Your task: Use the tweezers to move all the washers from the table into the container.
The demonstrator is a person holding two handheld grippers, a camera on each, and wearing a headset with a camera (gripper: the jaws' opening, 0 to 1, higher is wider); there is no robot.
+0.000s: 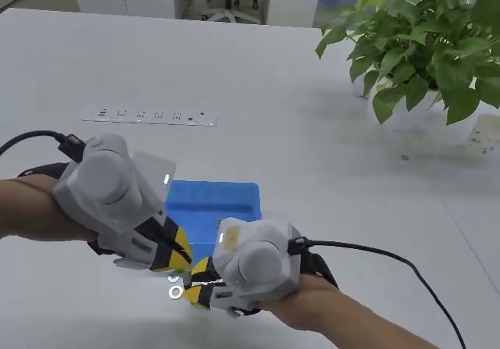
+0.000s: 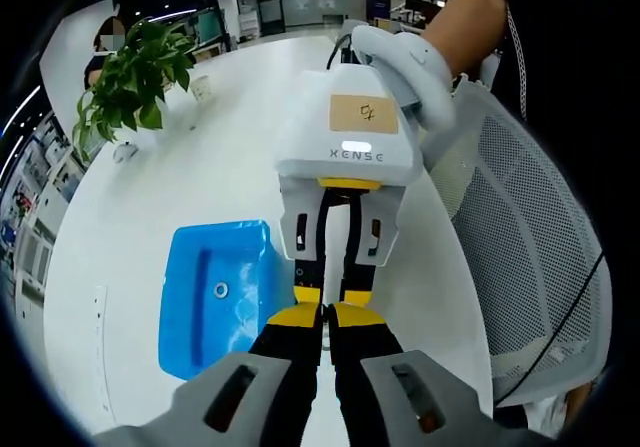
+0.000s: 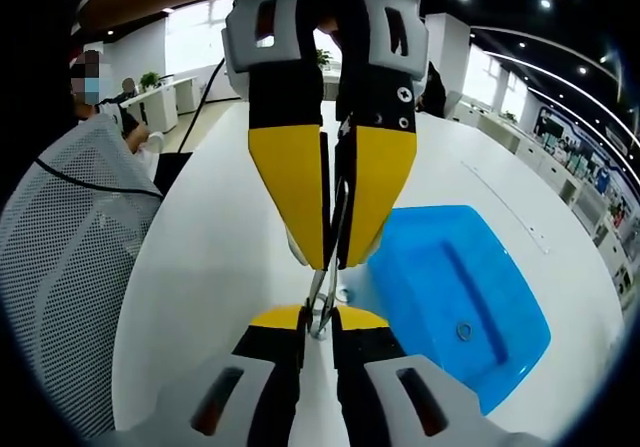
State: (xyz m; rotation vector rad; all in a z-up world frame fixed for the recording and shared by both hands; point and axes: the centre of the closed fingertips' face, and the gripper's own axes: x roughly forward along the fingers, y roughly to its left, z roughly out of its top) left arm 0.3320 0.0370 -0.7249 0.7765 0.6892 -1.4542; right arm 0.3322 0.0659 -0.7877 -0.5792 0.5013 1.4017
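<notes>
**Pinched at both ends**

Head view: found left tongs [image 1: 178, 249] and right tongs [image 1: 199, 275] tip to tip over the white surface [image 1: 312, 130], just before the blue container [image 1: 223, 197]; spotted one washer [image 1: 175, 292] on the surface beside them.
Left gripper view: saw another washer [image 2: 221, 289] inside the container.
Right gripper view: saw both tongs pressed onto the slim tweezers [image 3: 325, 292].

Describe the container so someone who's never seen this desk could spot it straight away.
On the white table, look in the near middle, closer to you than the power strip. The container is a shallow rectangular tray, the one bright blue thing among white and green neighbours.
</notes>
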